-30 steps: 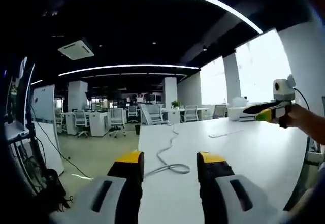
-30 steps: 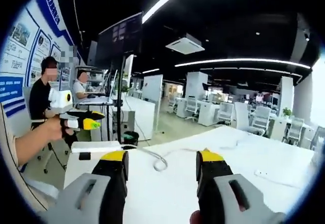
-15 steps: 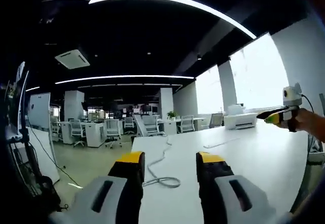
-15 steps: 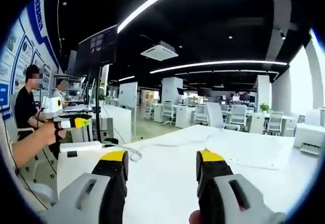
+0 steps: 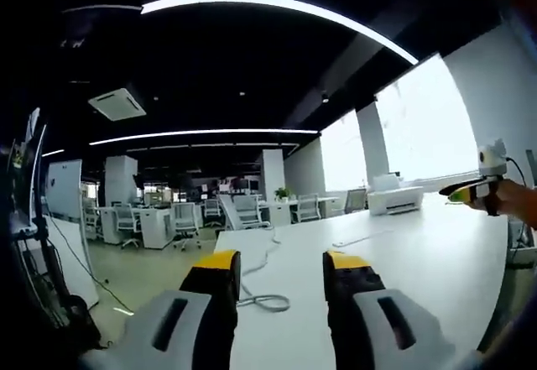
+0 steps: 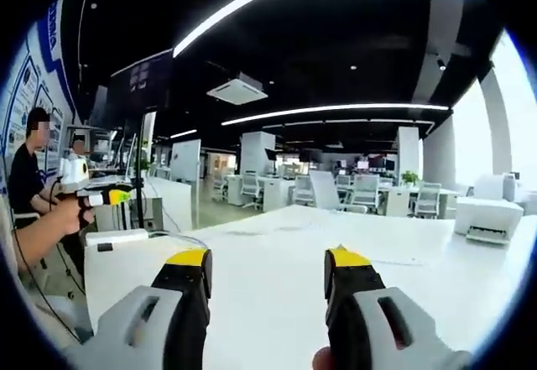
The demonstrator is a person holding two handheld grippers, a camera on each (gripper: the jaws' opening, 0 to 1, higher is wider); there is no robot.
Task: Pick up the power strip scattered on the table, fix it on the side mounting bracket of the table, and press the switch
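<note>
White power strip (image 6: 117, 238) (table (image 6: 277, 252) edge), both grippers empty

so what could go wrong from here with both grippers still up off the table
The cable loops loosely on the table just ahead of the left gripper; its open jaws could snag it or drag it. The power strip sits at the table's corner, near the edge, so a nudge might tip it off. The right gripper is open too and points away from the strip.
</note>
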